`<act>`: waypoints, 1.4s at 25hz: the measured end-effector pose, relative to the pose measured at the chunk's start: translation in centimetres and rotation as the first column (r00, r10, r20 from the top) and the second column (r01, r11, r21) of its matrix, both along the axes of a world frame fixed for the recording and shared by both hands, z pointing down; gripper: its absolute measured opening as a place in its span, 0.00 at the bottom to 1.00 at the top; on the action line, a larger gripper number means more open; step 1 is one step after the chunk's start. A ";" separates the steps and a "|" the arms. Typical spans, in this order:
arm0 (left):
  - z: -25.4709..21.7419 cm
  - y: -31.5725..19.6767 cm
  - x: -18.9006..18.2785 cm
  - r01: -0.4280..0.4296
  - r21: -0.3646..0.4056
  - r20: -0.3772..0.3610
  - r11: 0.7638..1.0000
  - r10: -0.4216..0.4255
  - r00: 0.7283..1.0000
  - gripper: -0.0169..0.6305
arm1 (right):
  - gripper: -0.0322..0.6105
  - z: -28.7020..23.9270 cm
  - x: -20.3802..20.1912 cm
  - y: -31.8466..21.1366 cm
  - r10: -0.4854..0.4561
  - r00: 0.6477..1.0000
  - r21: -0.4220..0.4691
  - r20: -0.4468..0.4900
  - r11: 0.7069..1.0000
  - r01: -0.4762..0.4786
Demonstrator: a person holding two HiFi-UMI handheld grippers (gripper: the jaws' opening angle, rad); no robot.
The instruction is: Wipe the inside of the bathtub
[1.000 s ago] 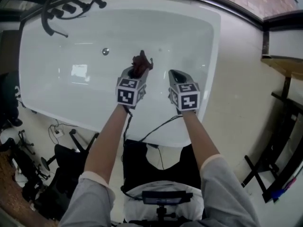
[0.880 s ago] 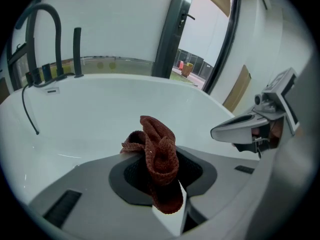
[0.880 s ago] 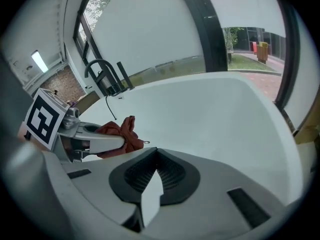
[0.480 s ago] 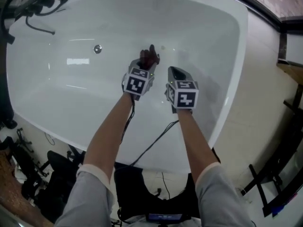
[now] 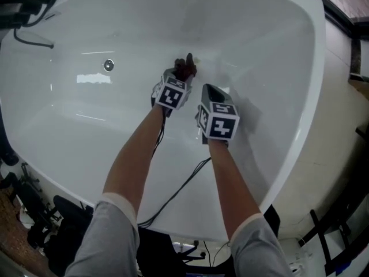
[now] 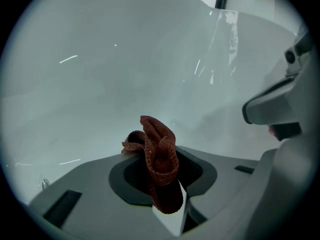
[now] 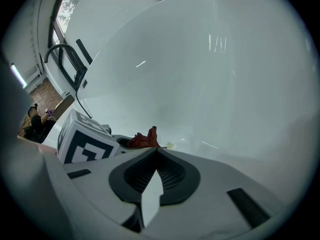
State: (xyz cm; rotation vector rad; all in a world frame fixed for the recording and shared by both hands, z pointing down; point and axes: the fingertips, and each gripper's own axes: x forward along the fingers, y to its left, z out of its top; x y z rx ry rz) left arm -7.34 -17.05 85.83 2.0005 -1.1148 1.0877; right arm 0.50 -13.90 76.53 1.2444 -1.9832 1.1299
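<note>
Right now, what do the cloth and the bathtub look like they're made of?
Cloth: reddish-brown knit or woven fabric, matte; a ribbed, looped texture and soft folds show. Bathtub: smooth, glossy white, probably acrylic or enamel; sharp light reflections streak its walls, but the look alone cannot settle which.

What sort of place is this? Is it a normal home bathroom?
Probably a workroom or test space with a bath fitted, not a finished home bathroom. A white bathtub with a drain and a black faucet fills the view, yet black equipment stands on the floor beside it.
</note>
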 end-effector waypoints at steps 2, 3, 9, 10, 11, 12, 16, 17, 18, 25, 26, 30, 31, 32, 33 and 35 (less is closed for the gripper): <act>1.7 -0.1 -0.3 -0.026 -0.016 0.021 1.000 0.026 0.999 0.21 | 0.06 1.0 -0.2 0.5 0.006 1.000 -0.014 -0.001 1.000 -0.006; 2.5 -0.1 -0.4 -0.034 -0.026 0.027 0.999 0.035 0.999 0.21 | 0.06 1.4 -0.2 0.7 0.012 1.000 -0.019 0.003 1.000 -0.012; 5.3 -1.0 -0.2 -0.075 -0.042 0.038 0.996 0.076 0.996 0.21 | 0.06 2.0 0.2 0.3 0.070 0.996 -0.011 0.055 0.998 -0.070; 5.7 -0.9 -0.2 -0.078 -0.058 0.043 0.995 0.081 0.996 0.21 | 0.06 1.9 0.1 0.3 0.074 0.995 -0.007 0.063 0.997 -0.073; 6.1 -0.8 -0.3 -0.075 -0.078 0.050 0.994 0.079 0.996 0.21 | 0.06 1.7 0.1 0.3 0.077 0.994 -0.003 0.071 0.997 -0.077; 6.5 -0.8 -0.4 -0.071 -0.095 0.058 0.993 0.077 0.995 0.21 | 0.06 1.5 0.0 0.2 0.081 0.993 0.000 0.081 0.997 -0.081; 8.1 -1.6 -0.8 -0.074 -0.129 0.108 0.989 0.088 0.990 0.20 | 0.06 0.6 -0.2 -0.5 0.099 0.988 0.016 0.115 0.995 -0.101; 8.4 -1.7 -0.8 -0.071 -0.136 0.113 0.988 0.087 0.990 0.20 | 0.06 0.4 -0.2 -0.7 0.103 0.988 0.020 0.117 0.994 -0.106; 8.8 -1.7 -0.7 -0.065 -0.143 0.113 0.988 0.081 0.990 0.20 | 0.06 0.2 -0.1 -0.9 0.107 0.987 0.022 0.118 0.994 -0.111; 10.3 -2.0 0.1 -0.040 -0.180 0.086 0.983 0.057 0.995 0.18 | 0.06 0.3 1.1 -1.4 0.146 0.986 0.025 0.075 0.989 -0.148; 10.3 -2.2 0.3 -0.040 -0.182 0.075 0.983 0.054 0.996 0.18 | 0.06 0.4 1.4 -1.5 0.153 0.986 0.024 0.069 0.988 -0.155; 10.0 -3.0 1.4 -0.040 -0.156 0.032 0.987 0.045 0.998 0.18 | 0.06 0.4 2.3 -1.9 0.174 0.983 0.021 0.055 0.984 -0.176; 9.9 -3.4 1.7 -0.044 -0.142 0.024 0.989 0.048 0.999 0.18 | 0.06 0.4 2.3 -1.9 0.175 0.983 0.021 0.053 0.984 -0.176; 9.8 -3.8 2.1 -0.049 -0.127 0.014 0.991 0.052 0.999 0.18 | 0.06 0.4 2.3 -1.9 0.173 0.984 0.021 0.049 0.985 -0.174; 9.7 -4.3 2.6 -0.054 -0.113 0.000 0.992 0.055 0.999 0.18 | 0.06 0.4 2.2 -1.9 0.170 0.984 0.022 0.045 0.985 -0.171; 9.5 -5.2 3.8 -0.065 -0.093 -0.033 0.994 0.062 0.998 0.18 | 0.06 0.4 2.2 -2.1 0.167 0.985 0.027 0.037 0.985 -0.168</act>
